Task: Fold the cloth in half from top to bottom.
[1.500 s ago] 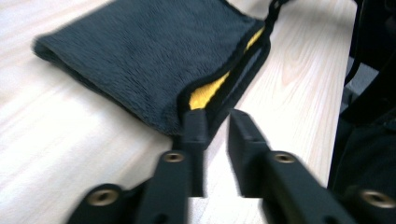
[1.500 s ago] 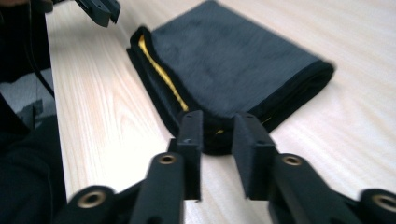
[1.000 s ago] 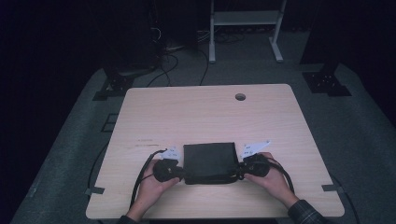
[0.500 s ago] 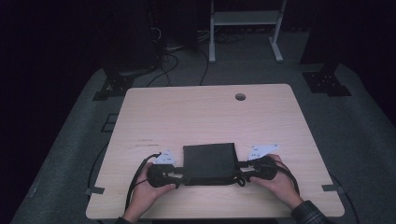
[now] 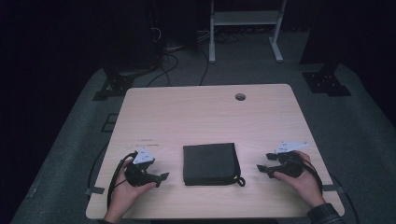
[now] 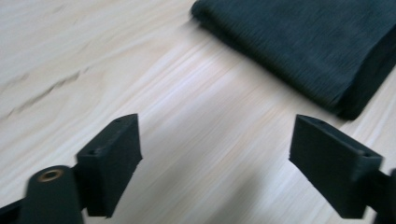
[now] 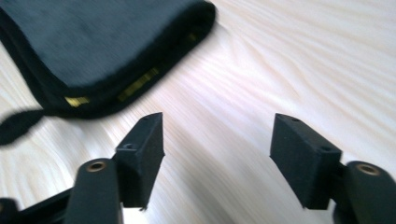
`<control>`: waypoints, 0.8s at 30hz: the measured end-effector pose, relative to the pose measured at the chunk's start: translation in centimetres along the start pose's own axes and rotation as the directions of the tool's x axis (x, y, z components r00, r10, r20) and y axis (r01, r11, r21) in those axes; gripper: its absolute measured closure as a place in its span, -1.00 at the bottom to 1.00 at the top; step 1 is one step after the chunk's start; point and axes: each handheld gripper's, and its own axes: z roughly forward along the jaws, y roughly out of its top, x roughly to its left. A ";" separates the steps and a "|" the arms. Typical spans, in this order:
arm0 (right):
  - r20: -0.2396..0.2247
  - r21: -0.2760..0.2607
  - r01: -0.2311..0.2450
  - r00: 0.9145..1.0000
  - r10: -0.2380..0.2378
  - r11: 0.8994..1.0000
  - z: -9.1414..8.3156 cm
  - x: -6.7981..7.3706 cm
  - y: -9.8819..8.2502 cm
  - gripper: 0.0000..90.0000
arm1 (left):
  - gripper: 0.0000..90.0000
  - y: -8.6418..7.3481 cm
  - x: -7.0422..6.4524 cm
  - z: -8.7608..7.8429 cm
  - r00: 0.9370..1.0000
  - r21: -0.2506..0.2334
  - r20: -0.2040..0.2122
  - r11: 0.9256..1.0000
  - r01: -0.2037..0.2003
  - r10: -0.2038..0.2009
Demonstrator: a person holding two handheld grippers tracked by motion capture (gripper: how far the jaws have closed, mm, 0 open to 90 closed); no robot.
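Observation:
A flat black zippered pouch [image 5: 209, 163] lies near the front of the light wooden table [image 5: 205, 116], a short strap trailing from its front right corner. My left gripper [image 5: 162, 177] rests on the table to the pouch's left, apart from it; its jaws have just been opening and stand open with nothing between them. In the left gripper view the pouch [image 6: 303, 42] lies ahead at the upper right. My right gripper [image 5: 260, 169] sits to the pouch's right, its jaws also just opened and empty. The right gripper view has the pouch [image 7: 93, 51] at the upper left, its brass zipper showing.
A round cable hole [image 5: 240, 96] sits near the table's far edge. Beyond the table stand a white metal frame [image 5: 243, 28] and black stands with cables on the grey floor. Cables trail from both grippers over the front edge.
Both grippers let go of the pouch's sides and drew outward, left to the left and right to the right. Their jaws opened. The pouch stays where it was.

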 end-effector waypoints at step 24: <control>0.170 -0.024 -0.056 0.984 0.059 0.998 -1.0 -2.1 -4.2 -0.74 | -1.00 -5.0 1.9 -1.1 0.999 -0.003 -0.037 1.000 -0.016 0.016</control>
